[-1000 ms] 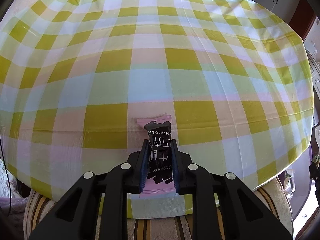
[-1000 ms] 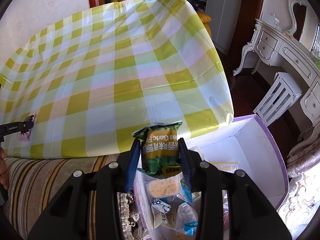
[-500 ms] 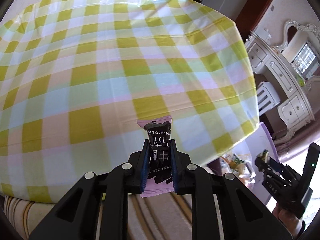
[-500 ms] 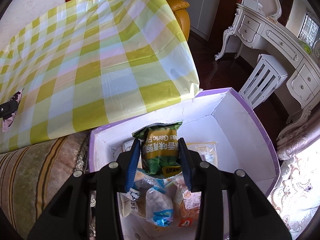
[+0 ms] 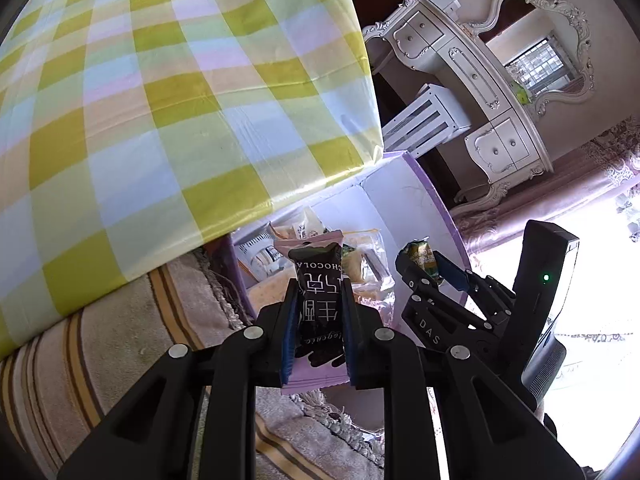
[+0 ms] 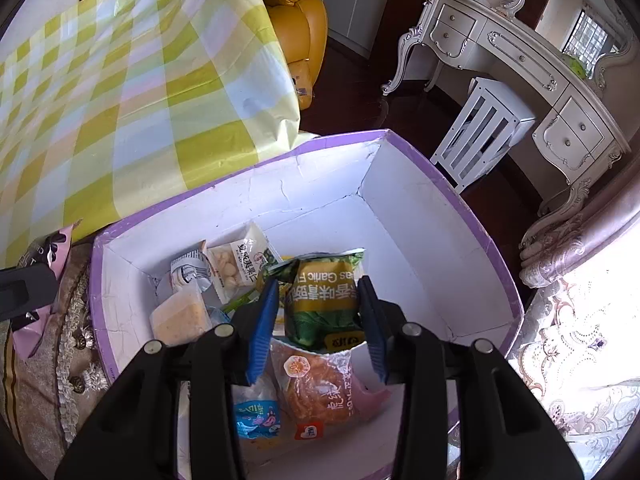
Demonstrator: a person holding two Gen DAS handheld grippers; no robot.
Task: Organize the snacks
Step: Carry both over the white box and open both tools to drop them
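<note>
As things stand at the box: we judge the step in hand to be the drop-off, with two snacks brought to the purple-rimmed box (image 6: 400,208) at once.
Right gripper (image 6: 317,284): tilted down over the box's interior, above the snacks already lying there.
Right gripper, state: jaws part-way apart and just now opening a little. The green garlic packet (image 6: 324,300) stands upright between them, and the pads appear to touch both its sides, so we record it as held, loosely.
Left gripper (image 5: 318,280): jaws nearly closed, clamped on the dark chocolate bar (image 5: 318,308) across its middle, both ends sticking out.
Chocolate bar, position: in the air beside the box's left wall, over the striped cushion (image 5: 100,340). From the right wrist view it has not crossed the rim.
Box contents: a nut packet (image 6: 236,264), an orange packet (image 6: 316,384) and several others, heaped toward the near left corner. The far right part of the floor is bare.
Table (image 6: 120,100): checked cloth, no snack visible on the part in view.
Next move, right: in our judgement, widen the jaws fully so the packet falls onto the heap, then lift clear.
Next move, left: carry the bar over the rim before letting go. The two grippers are near each other, so the right should leave first.
Risk noted: a release short of the rim would put the bar on the cushion.
</note>
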